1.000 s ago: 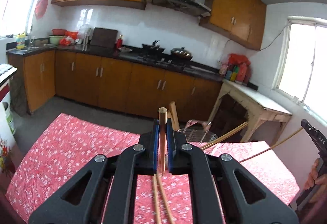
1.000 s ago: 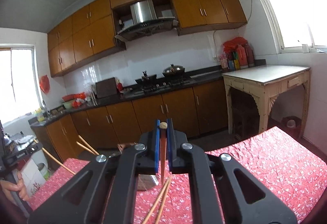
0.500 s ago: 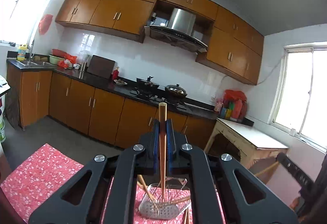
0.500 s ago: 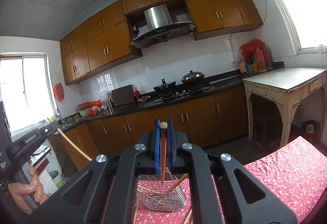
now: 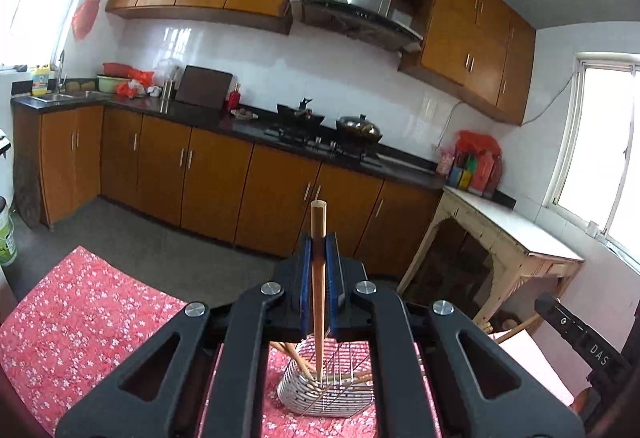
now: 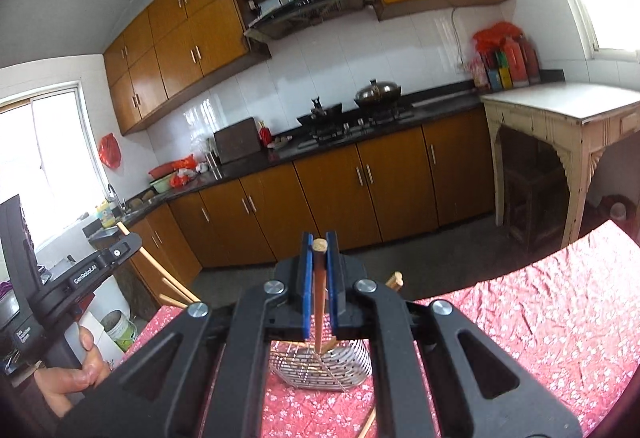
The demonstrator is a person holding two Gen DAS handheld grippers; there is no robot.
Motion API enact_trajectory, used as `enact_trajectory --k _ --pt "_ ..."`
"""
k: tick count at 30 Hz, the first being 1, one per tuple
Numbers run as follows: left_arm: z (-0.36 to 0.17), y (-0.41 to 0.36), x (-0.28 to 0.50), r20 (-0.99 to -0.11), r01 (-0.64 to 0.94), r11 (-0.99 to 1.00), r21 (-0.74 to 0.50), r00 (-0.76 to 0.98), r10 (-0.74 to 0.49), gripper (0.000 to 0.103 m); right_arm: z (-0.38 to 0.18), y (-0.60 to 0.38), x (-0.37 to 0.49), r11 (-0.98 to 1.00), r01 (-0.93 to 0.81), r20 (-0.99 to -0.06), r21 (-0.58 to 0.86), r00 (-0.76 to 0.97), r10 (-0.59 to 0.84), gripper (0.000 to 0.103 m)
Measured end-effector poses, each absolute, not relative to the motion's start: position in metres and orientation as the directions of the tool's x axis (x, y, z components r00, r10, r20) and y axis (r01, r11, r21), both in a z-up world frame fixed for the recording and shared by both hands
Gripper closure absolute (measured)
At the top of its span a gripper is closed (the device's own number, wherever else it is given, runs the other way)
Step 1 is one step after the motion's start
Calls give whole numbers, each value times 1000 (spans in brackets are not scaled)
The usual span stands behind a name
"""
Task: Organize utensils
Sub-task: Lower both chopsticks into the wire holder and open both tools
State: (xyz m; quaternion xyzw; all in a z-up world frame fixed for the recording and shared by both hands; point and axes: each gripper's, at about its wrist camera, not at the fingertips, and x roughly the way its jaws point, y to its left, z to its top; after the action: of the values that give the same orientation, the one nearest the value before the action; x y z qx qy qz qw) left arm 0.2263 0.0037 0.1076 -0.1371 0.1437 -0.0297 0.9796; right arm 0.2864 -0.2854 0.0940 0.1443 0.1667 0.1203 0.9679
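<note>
A wooden chopstick (image 5: 318,278) stands nearly upright between the blue pads of the left hand-held gripper (image 5: 319,250), which is clamped tight on it — its lower tip reaches down into the metal wire basket (image 5: 332,394) below. That basket sits on the red floral tabletop (image 5: 80,322) and already holds several chopsticks leaning at angles. In the right wrist view, the right hand-held gripper (image 6: 319,254) is likewise closed on a darker chopstick (image 6: 319,302), its tip just above the same basket (image 6: 320,366). One more chopstick lies loose on the cloth near the bottom edge (image 6: 368,424). At the left a person's hand (image 6: 76,370) grips the other tool's handle — behind, wooden kitchen cabinets (image 6: 340,190).
</note>
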Motion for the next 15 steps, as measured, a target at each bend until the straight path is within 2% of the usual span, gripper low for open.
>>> enact_trajectory --k 13,15 --pt "92 0 246 -366 -4 966 -260 926 -94 96 71 -276 318 948 -115 -381 298 896 228 95" --pt "91 1 250 -388 -8 965 -261 916 -98 96 70 -274 323 952 -105 -394 287 893 218 92"
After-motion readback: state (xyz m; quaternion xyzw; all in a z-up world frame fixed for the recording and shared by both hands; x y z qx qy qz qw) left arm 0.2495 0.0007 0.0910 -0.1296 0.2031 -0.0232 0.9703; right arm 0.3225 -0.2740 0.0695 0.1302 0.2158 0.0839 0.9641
